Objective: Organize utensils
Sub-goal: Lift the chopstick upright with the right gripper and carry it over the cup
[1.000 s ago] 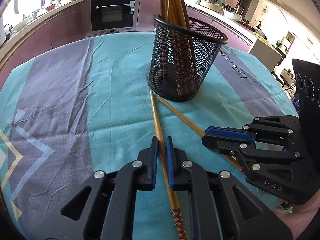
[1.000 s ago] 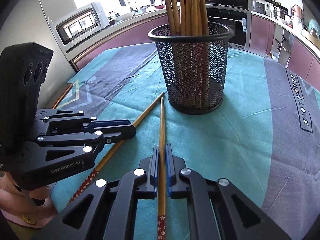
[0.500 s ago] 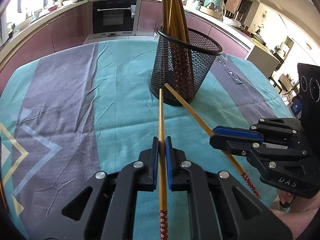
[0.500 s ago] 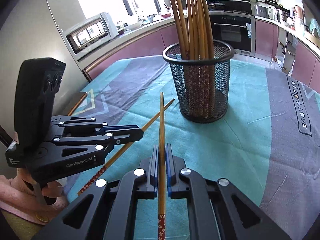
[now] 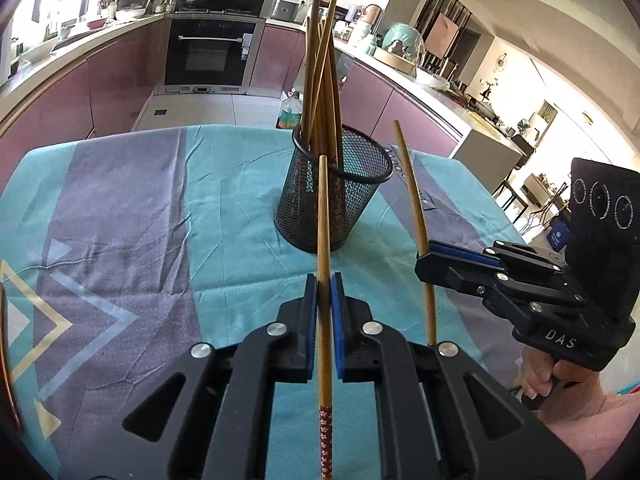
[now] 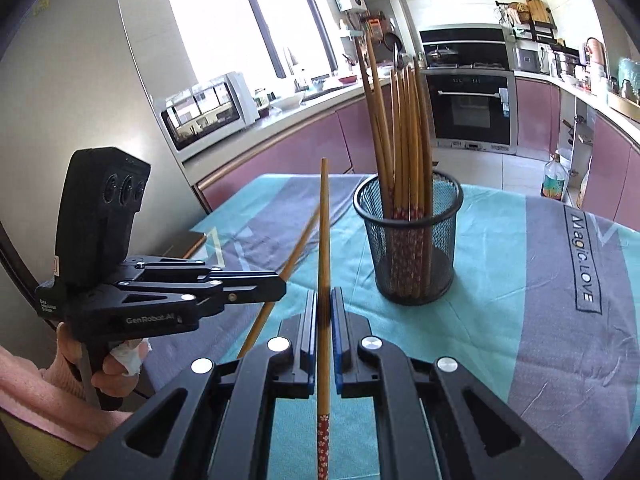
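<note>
A black mesh cup (image 5: 334,196) stands on the table with several bamboo chopsticks upright in it. My left gripper (image 5: 324,282) is shut on one chopstick (image 5: 323,220), held off the cloth with its thin tip in front of the cup. In the right wrist view my right gripper (image 6: 324,298) is shut on a second chopstick (image 6: 324,232), its tip raised left of the cup (image 6: 412,248). Each view shows the other gripper beside it: the right gripper (image 5: 426,258) with its chopstick (image 5: 412,192), and the left gripper (image 6: 280,290) with its chopstick (image 6: 298,248).
A teal and grey tablecloth (image 5: 120,220) covers the table, whose far edge lies just behind the cup. Beyond are purple kitchen cabinets, a built-in oven (image 5: 210,52), a bottle on the floor (image 6: 554,180) and a countertop appliance (image 6: 208,112). A person's hands hold both grippers.
Both grippers have risen, each lifting its chopstick off the cloth. The chopstick tips now point up in the air near the cup instead of lying crossed on the table.
</note>
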{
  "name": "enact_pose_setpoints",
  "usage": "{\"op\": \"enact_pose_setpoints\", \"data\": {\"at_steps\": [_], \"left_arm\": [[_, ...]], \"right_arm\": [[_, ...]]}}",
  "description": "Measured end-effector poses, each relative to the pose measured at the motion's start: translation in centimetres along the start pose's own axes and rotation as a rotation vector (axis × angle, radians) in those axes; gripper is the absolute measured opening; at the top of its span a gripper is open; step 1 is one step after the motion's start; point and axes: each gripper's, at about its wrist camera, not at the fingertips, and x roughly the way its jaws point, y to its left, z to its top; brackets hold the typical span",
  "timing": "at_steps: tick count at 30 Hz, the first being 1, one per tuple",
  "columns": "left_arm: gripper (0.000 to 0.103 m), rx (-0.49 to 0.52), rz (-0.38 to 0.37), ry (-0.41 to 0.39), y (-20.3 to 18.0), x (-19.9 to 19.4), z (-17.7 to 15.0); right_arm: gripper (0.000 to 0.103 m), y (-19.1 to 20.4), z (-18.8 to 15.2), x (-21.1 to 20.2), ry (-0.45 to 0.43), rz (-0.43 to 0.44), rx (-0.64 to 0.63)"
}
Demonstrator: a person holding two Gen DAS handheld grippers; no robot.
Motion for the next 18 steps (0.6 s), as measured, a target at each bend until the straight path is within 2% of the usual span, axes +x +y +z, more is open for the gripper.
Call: {"op": "enact_pose_setpoints", "data": {"at_steps": [9, 18], "left_arm": [[0.007, 0.01, -0.059, -0.113, -0.6, -4.3, 1.8], [0.007, 0.0, -0.067, -0.214, -0.7, -7.1, 3.6]], "right_arm": [[0.005, 0.2, 1.6, -1.7, -0.082, -0.005, -0.006], [0.005, 0.1, 3.5, -3.3, -0.156, -0.028, -0.027]]}}
